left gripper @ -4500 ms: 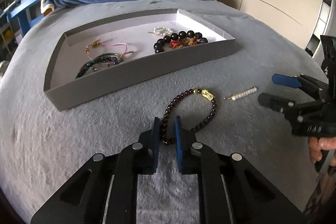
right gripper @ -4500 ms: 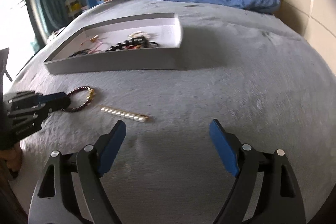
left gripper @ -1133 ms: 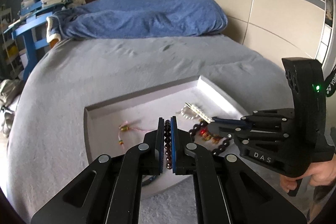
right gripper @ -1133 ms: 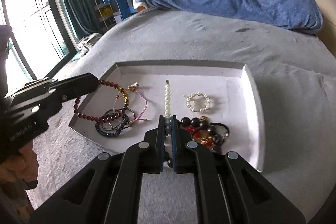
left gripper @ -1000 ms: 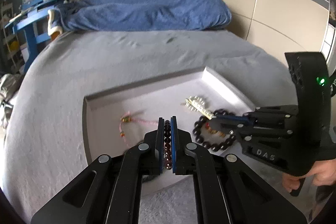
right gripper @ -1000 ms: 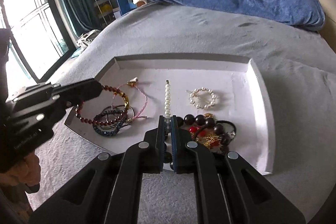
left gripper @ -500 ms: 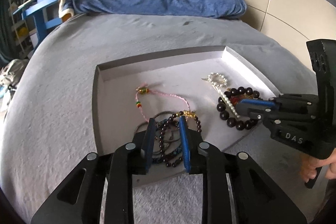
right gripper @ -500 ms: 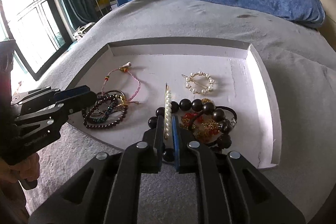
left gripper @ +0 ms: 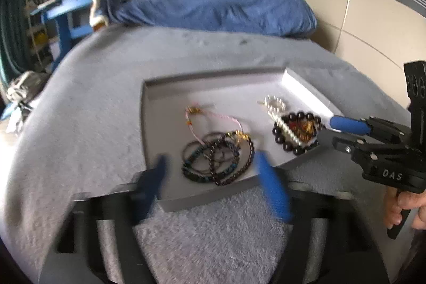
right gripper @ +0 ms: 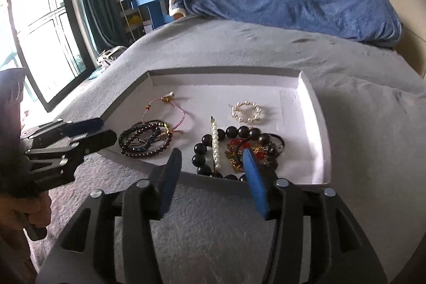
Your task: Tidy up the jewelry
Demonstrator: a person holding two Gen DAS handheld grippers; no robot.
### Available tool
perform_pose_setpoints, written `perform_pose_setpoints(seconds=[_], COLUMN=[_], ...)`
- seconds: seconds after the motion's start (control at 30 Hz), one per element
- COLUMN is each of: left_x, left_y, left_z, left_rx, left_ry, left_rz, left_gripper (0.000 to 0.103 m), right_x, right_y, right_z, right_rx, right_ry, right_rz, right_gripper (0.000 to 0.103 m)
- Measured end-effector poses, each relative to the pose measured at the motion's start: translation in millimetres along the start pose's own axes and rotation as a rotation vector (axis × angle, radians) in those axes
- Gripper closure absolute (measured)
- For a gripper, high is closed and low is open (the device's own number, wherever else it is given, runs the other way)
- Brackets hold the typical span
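Bracelet [left gripper: 231, 161] (in tray [left gripper: 213, 194]) beyond parted jaws

tray [right gripper: 315, 108]: matt grey card walls, white paper-like floor | bed cover [right gripper: 226, 238]: rough grey plush cloth | big beads [right gripper: 234, 131]: glossy black | pearl clip [right gripper: 216, 142]: shiny, gold metal bar | grippers: matt black plastic, blue pads [right gripper: 254, 182] | blanket [right gripper: 306, 4]: fuzzy blue cloth

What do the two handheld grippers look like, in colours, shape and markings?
Both are black plastic frames with silver screws and flat blue pads on the jaws. The left gripper and the right gripper look alike in build. The right gripper carries white letters "DAS" on its side and a tall black plate with round holes behind. A bare hand holds its black handle; no sleeve shows.
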State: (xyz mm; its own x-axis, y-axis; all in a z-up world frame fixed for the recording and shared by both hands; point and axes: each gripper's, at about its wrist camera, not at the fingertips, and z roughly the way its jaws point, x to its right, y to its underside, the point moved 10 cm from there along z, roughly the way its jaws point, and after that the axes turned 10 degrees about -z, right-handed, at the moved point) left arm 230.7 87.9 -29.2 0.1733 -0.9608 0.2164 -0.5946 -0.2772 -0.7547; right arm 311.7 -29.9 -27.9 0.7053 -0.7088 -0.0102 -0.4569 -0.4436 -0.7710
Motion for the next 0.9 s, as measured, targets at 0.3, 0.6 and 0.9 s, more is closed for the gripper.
perform_pose_setpoints(seconds=[0.3, 0.6, 0.9], left_x=[11, 16, 13], left_y=[-2, 14, 32], left_z=[-27, -43, -53], left_rx=[0.071, 0.169, 0.2], left_ry=[0.011, -0.057, -0.062], left_rz=[-0.004, 0.044, 0.037], left_gripper=[0.011, 0.007, 0.005], right_x=[2, 0, 1], right_y=[9, 25, 36], right_z=[-31, -53, -66], right_rx=[0.07, 0.143, 0.201], right_ry=[0.041, 0.1, 0.125], right_rz=[0.02, 0.0, 0.021], right_gripper=[0.016, 0.006, 0.005])
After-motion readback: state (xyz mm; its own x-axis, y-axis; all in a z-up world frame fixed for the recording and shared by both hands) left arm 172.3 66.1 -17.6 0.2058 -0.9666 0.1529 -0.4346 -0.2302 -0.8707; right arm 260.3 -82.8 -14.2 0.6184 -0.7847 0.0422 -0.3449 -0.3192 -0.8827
